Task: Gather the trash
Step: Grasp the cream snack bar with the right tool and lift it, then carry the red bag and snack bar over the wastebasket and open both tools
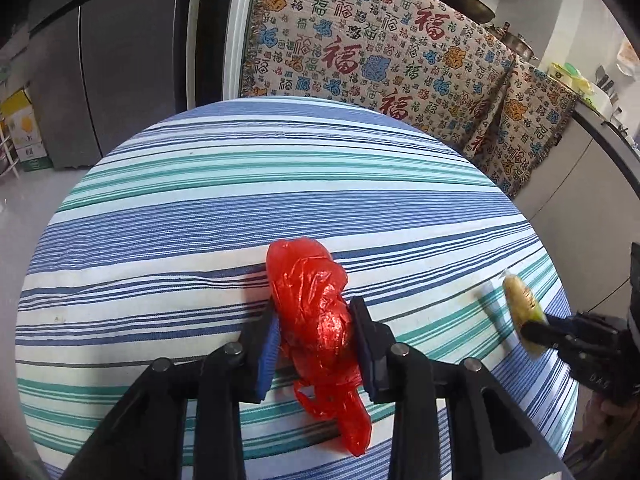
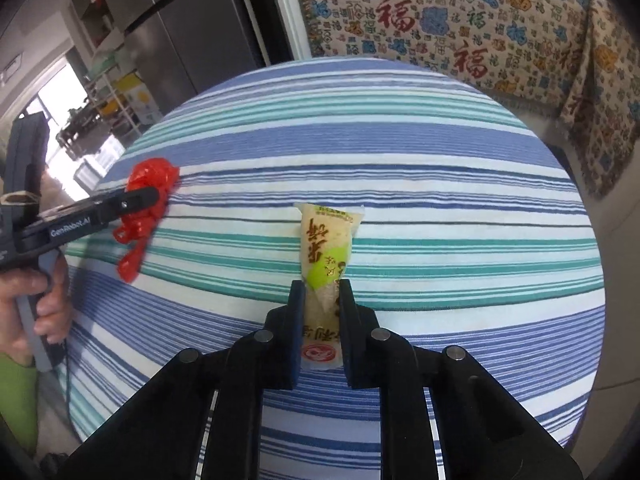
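A crumpled red plastic bag point(image 1: 316, 312) sits between the pads of my left gripper point(image 1: 316, 320), which is shut on it just above the striped round table point(image 1: 240, 208). The bag's tail hangs down toward me. In the right wrist view the red bag point(image 2: 150, 196) and the left gripper point(image 2: 136, 202) show at the left. My right gripper point(image 2: 320, 292) is shut on a yellowish snack wrapper point(image 2: 326, 248) with a green patch and brown characters. That wrapper point(image 1: 520, 300) and the right gripper point(image 1: 538, 330) show at the right of the left wrist view.
A patterned cloth with red characters point(image 1: 380, 48) hangs behind the table over a counter with pots point(image 1: 464, 0). A grey refrigerator point(image 1: 120, 60) stands at the back left, with a cardboard box point(image 1: 24, 128) beside it. The table edge point(image 2: 592, 280) curves close on the right.
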### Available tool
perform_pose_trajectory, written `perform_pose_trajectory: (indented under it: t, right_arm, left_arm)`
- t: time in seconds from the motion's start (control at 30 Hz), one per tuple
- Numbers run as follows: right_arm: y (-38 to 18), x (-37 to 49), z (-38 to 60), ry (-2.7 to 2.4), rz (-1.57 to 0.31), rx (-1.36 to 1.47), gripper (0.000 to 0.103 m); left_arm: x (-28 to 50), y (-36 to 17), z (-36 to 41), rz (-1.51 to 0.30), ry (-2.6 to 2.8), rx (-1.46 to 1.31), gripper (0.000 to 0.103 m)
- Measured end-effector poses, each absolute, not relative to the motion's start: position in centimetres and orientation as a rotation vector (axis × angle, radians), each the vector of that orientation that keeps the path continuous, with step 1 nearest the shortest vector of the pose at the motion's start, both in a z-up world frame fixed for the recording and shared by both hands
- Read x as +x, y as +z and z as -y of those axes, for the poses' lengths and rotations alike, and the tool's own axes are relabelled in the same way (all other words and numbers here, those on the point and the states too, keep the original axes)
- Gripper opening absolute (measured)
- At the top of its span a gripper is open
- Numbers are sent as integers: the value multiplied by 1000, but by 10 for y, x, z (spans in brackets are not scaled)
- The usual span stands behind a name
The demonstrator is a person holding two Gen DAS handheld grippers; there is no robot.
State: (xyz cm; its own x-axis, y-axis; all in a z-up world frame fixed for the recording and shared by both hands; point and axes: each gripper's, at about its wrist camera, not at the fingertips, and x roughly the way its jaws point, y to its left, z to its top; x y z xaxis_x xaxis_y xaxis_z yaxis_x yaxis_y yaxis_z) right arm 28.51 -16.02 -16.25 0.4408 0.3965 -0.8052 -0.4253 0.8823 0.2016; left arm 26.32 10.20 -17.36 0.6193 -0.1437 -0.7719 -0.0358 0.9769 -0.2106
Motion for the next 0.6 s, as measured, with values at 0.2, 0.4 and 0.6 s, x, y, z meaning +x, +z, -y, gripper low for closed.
perform_pose_trajectory:
  t: [0.2,0.4,0.6]
  right_arm:
    - [-151,274,172,498,-950,-17,15]
    - [-146,260,180,465,-919,-68,15]
    - [-133,243,201,428,-867,-106,15]
  left_arm:
    - [247,-160,-78,-856,-97,-180,33]
    - [239,-150,-36,-850,-221,-145,33]
    - [236,-141,9,-844,-299,-66,33]
